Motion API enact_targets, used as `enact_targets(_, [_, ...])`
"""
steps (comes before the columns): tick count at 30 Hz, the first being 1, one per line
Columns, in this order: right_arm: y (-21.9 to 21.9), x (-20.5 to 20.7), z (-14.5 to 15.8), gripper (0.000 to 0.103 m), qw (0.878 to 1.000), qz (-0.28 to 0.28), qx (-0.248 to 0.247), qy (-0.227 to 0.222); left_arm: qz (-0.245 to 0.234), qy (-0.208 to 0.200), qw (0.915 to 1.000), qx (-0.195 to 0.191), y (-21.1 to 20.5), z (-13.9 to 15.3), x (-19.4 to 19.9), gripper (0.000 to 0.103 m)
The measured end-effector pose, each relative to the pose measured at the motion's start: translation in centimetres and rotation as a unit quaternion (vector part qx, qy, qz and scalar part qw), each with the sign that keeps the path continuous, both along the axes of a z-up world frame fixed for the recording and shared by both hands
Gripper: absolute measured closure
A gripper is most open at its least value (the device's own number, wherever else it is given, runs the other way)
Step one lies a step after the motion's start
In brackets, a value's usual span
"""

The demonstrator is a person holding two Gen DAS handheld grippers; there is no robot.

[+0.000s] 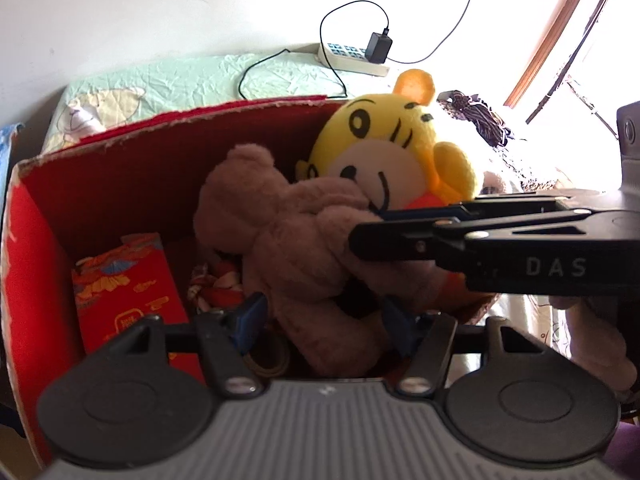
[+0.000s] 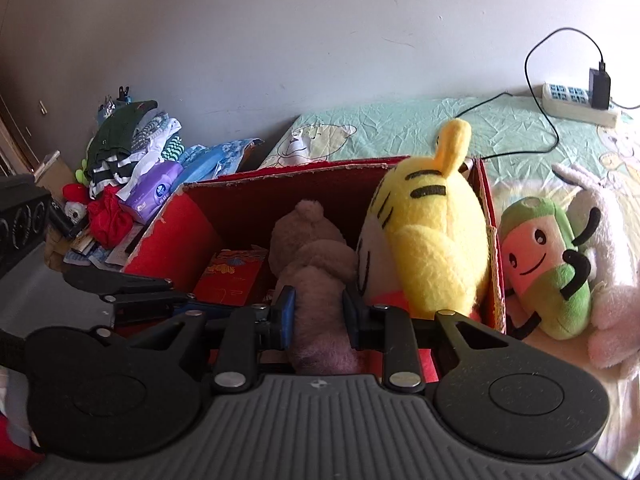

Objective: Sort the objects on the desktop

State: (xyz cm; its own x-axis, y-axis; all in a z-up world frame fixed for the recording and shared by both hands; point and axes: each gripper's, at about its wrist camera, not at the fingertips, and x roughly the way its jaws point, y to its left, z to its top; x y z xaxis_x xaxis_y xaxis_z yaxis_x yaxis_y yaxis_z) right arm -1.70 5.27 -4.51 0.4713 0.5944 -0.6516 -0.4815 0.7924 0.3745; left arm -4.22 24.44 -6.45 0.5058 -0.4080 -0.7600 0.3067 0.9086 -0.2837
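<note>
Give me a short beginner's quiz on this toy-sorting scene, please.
1. True or false: the yellow tiger plush sits inside the red box.
2. What is the right tool clamped on? A) brown teddy bear B) tissue pack C) charger
3. In the right wrist view, how many plush toys lie outside the box, to its right?

Key: 1 true. 2 A. 3 two: the green plush and the white plush.
</note>
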Motion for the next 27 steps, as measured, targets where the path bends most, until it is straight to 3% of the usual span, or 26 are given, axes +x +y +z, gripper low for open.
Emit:
enact_targets(13, [-2.1,-0.1,-0.7,0.075,0.996,-0.023,0.065,0.063,-0.017,0.025,0.9993,0.02,-1.4,-0.9,1.4,0.04])
enact_targets(19, [-2.2,-0.5,-0.7,0.076,0.997,-0.02,0.058,0.055,-0.03,0.014,0.9978,0.057,-2.1,-0.5,1.7,0.04])
enact_targets(27, [-2.0,-0.5,-1.3,0.077,0.998,-0.023,0.049,0.04,-0.028,0.029,0.9982,0.046,-1.8,-0.9,2.3,0.039])
